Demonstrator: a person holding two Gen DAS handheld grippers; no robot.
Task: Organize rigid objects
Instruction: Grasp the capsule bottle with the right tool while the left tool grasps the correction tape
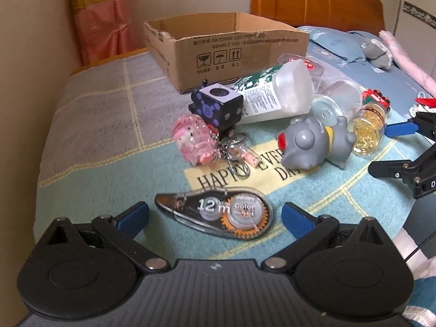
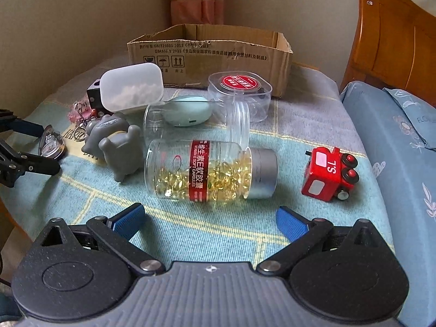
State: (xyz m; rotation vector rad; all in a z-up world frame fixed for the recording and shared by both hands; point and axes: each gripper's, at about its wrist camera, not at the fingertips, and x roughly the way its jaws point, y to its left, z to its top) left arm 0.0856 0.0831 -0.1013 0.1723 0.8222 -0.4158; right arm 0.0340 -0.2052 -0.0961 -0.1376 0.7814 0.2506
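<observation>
- left gripper [image 1: 215, 215] wide open, nothing held, blue fingertips [image 1: 136, 215] either side of the correction tape dispenser [image 1: 215, 215] but not touching it
- right gripper [image 2: 209, 219] also spread wide and empty, low over the blanket [image 2: 190, 234], aimed at the capsule bottle [image 2: 209, 174]
- correction tape dispenser lies flat on the blanket just in front of the "HAPPY EVERY DAY" patch [image 1: 245, 169], clear shell, "12m" on it
- capsule bottle on its side, yellow softgels inside, red label, grey cap to the right
- red toy train [image 2: 331, 174] tipped on its side, right of the bottle, apart from it
- grey rubber animal toy [image 1: 308, 147] lying down, just left of the bottle
- pink pig keychain [image 1: 193, 143] with metal rings, beside a black and purple cube toy [image 1: 218, 106] (cube leans against the white bottle)
- white bottle with green print [image 1: 275, 92] on its side, behind the grey toy
- empty clear jar [image 2: 196, 125] on its side; a mint green oval thing [image 2: 188, 110] shows through it
- clear square jar with red lid label [image 2: 239, 95] standing near the box
- cardboard box [image 2: 209, 57] open on top, at the far end of the blanket, behind the clutter; cannot tell what is inside
- wooden headboard [image 2: 395, 41] and blue pillow [image 2: 395, 136] on the right
</observation>
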